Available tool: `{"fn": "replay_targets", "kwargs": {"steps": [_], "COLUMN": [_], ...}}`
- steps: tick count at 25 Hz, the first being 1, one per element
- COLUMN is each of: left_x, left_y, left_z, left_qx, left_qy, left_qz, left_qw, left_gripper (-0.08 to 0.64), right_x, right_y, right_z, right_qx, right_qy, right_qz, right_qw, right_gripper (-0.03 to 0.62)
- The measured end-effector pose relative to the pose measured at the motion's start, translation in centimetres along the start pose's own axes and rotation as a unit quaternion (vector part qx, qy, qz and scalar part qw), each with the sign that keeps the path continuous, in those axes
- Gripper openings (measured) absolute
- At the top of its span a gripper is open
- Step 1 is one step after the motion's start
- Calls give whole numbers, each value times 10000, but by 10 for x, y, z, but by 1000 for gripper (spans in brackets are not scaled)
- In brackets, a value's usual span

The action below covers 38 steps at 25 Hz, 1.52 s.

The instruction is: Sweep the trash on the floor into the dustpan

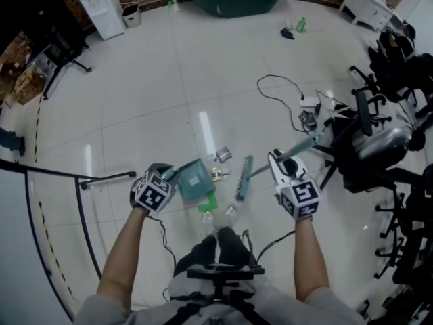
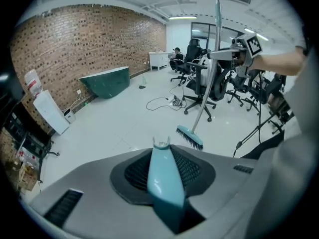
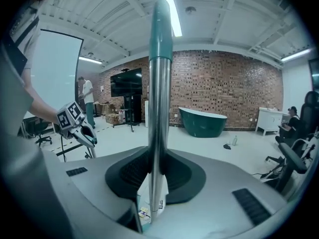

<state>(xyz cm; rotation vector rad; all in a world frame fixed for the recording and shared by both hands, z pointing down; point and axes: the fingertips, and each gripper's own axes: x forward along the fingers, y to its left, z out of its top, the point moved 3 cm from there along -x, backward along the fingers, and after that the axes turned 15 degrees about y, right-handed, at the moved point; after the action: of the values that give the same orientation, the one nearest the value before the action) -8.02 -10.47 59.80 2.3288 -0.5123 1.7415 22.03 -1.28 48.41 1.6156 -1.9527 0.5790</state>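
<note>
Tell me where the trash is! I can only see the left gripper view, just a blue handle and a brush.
Observer: Head view shows small scraps on the floor between the dustpan and the broom head.
Operator: Is there more?
Observer: Yes, a green scrap and two see-through pieces lie nearer the person.
Operator: Is the broom held tight?
Observer: Right gripper view shows the right tongs closed on its silver pole.

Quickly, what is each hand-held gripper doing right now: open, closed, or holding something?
Left hand-held gripper: closed on the dustpan handle.
Right hand-held gripper: closed on the broom handle.
</note>
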Motion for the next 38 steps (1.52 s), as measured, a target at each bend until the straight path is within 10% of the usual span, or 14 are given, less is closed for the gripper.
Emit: {"fn": "replay_targets", "kwargs": {"steps": [15, 24, 38], "left_x": [34, 38, 40], "left_y": [31, 33, 29], "left_z": [19, 28, 33], "left_qx": [569, 496, 479], "left_qy": [35, 66, 94], "left_qz": [35, 7, 44], "left_qw": [9984, 9987, 9988], "left_gripper": [109, 109, 109], "right_x": [187, 204, 235], "right_y": [-23, 14, 111], "right_z": [-137, -171, -131], "right_qx": [-1299, 594, 1684], "right_qy": [800, 750, 569], "right_qz": [-134, 249, 1618], "right_qw": [9882, 9951, 9707], "right_gripper": [69, 67, 71]}}
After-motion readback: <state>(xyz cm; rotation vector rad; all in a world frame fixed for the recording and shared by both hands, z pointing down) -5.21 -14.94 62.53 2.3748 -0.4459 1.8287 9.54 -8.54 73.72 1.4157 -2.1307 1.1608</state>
